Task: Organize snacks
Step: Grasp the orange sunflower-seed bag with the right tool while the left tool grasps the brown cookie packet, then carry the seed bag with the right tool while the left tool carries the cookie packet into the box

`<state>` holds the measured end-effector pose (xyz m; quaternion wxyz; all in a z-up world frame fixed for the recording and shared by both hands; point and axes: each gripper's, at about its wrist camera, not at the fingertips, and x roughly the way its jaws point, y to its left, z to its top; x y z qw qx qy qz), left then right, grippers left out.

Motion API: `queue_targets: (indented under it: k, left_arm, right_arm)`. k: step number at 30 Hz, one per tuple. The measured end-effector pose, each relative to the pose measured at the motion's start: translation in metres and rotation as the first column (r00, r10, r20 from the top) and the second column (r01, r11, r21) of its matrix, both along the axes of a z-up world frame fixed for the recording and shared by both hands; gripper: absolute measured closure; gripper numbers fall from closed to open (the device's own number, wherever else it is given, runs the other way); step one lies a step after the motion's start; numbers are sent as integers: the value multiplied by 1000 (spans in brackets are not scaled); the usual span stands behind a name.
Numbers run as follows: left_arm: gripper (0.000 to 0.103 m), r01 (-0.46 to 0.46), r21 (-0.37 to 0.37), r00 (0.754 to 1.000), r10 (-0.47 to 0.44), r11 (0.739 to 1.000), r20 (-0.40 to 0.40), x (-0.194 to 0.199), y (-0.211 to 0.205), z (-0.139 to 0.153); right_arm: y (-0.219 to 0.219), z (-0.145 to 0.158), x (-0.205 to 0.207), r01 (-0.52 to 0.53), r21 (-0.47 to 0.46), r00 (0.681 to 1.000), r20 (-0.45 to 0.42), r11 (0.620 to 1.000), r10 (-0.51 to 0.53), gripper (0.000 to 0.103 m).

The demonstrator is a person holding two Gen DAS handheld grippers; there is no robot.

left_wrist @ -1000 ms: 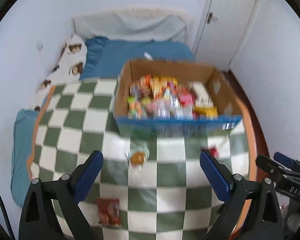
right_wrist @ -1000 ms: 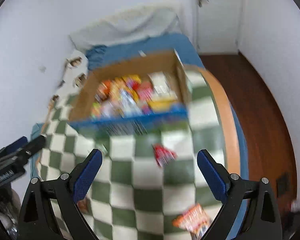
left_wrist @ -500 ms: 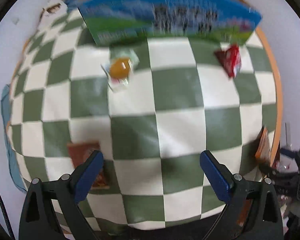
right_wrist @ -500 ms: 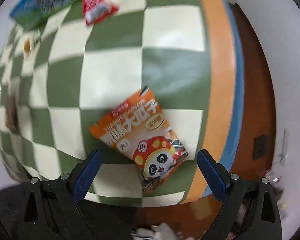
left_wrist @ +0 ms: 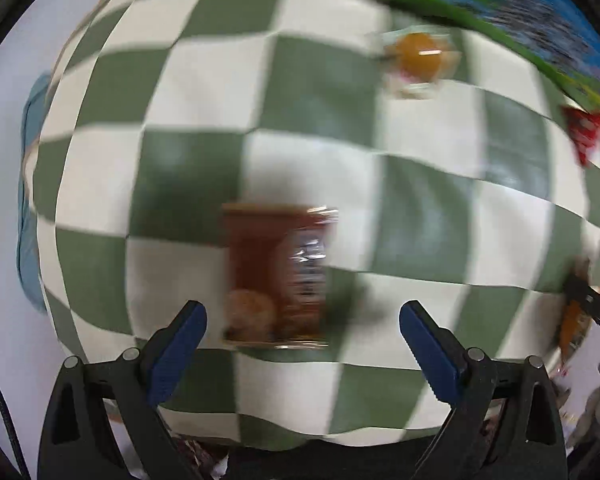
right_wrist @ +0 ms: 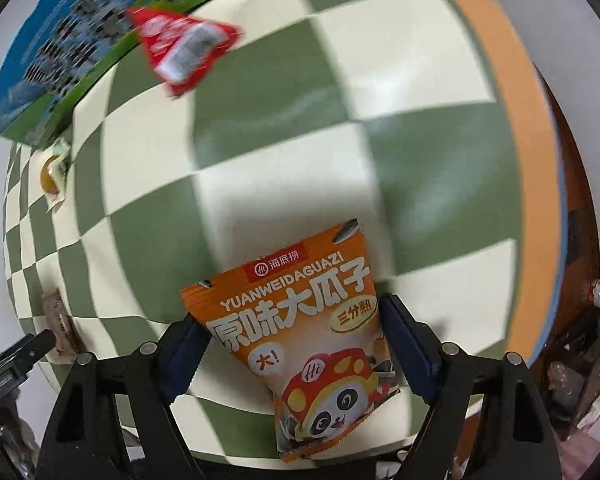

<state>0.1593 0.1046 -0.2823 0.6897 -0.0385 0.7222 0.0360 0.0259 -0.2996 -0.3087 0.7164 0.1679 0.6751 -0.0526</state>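
My right gripper point(right_wrist: 292, 322) has its jaws on either side of an orange sunflower-seed packet point(right_wrist: 300, 328) with a panda on it; both pads touch its edges as it lies on the checkered cloth point(right_wrist: 260, 140). My left gripper point(left_wrist: 302, 318) is open just above a brown cookie packet point(left_wrist: 276, 276), which lies between its fingers. A red packet point(right_wrist: 184, 50) and an orange jelly cup point(right_wrist: 52, 174) lie near the blue-green snack box point(right_wrist: 60, 52). The jelly cup point(left_wrist: 418, 56) and the red packet point(left_wrist: 584, 132) also show in the left wrist view.
The cloth's orange border point(right_wrist: 520, 120) marks the table's right edge, with wood floor beyond. The snack box point(left_wrist: 500, 16) stands at the far side. The left gripper's tip point(right_wrist: 24, 352) shows at the lower left of the right wrist view.
Both grippers have dropped closer to the cloth. The right jaws have narrowed onto the orange packet. The left gripper has shifted left so the brown packet now lies between its fingers.
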Motion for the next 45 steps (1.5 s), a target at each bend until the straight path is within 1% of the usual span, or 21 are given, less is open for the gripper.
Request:
queue_targets:
  k: [1, 4, 5, 7, 9, 14, 18, 21, 23, 25, 26, 28, 30, 33, 35, 37, 38, 40, 41, 43, 45]
  left_arm:
    - [4, -16, 1, 1000, 16, 1000, -22, 0, 6, -7]
    - [4, -52, -58, 995, 47, 997, -89, 1, 17, -31]
    - [5, -49, -72, 995, 42, 996, -88, 2, 16, -34]
    - [19, -6, -76, 998, 1, 997, -61, 3, 2, -35]
    - [49, 46, -76, 998, -49, 996, -43, 6, -17, -32]
    - [49, 112, -150, 993, -117, 982, -22, 20, -70, -23]
    - [49, 149, -212, 988, -156, 966, -13, 30, -105, -16]
    - [49, 179, -227, 982, -187, 957, -12, 32, -123, -16]
    - [49, 186, -229, 980, -197, 956, -26, 32, -130, -22]
    - [47, 191, -232, 979, -203, 954, -31, 34, -136, -25]
    - [47, 188, -234, 979, -201, 954, -32, 35, -137, -25]
    - [44, 179, -250, 980, -195, 952, -40, 38, -139, -26]
    - [39, 173, -260, 980, -192, 950, -46, 38, -137, -30]
    - [33, 174, -265, 979, -196, 948, -59, 50, -126, -44]
    - [33, 178, -257, 978, -200, 950, -62, 53, -127, -45]
    - [33, 171, -253, 980, -192, 952, -60, 54, -128, -46]
    - [33, 167, -253, 981, -187, 953, -58, 57, -139, -48]
    - [33, 158, -249, 983, -176, 956, -50, 57, -140, -45]
    - [36, 155, -246, 984, -171, 957, -44, 53, -136, -41]
    - [46, 168, -239, 984, -179, 956, -25, 47, -139, -35]
    - [49, 191, -233, 979, -201, 954, -21, 33, -134, -29]
  right_arm:
    - [5, 0, 3, -13, 2, 1000, -2, 1000, 13, 16]
    - [18, 5, 11, -63, 1, 998, -10, 998, 63, 12]
    - [19, 7, 13, -73, 5, 997, -9, 997, 73, 11]
    - [18, 11, 14, -77, 25, 997, -9, 997, 78, 11]
    - [12, 20, 13, -71, 45, 997, 3, 996, 71, 11]
    - [1, 43, 5, -92, 36, 996, 21, 995, 91, 10]
    - [-9, 53, 3, -151, 39, 988, 16, 988, 151, 10]
    - [-11, 48, -5, -232, 33, 973, 5, 972, 232, 10]
    - [-11, 33, -3, -273, 40, 962, 16, 961, 273, 10]
    - [-13, 24, -5, -280, 25, 960, 16, 960, 280, 13]
    - [-15, 21, -6, -276, 33, 961, 16, 961, 275, 26]
    - [-22, 18, -8, -226, 43, 974, 25, 973, 225, 34]
    - [-28, 21, -4, -150, 46, 988, 45, 988, 148, 34]
    - [-35, 27, 2, -69, 117, 995, 81, 991, 60, 31]
    - [-43, 32, 3, -46, 157, 997, 73, 987, 35, 17]
    - [-51, 38, -1, -29, 159, 997, 73, 987, 17, 15]
    - [-56, 41, -3, -28, 155, 997, 76, 988, 16, 15]
    - [-63, 44, -6, -47, 139, 997, 71, 989, 37, 15]
    - [-66, 41, -8, -54, 135, 997, 63, 989, 46, 15]
    - [-64, 30, -9, -52, 148, 998, 45, 988, 45, 15]
    - [-60, 20, -9, -52, 142, 998, 51, 989, 45, 15]
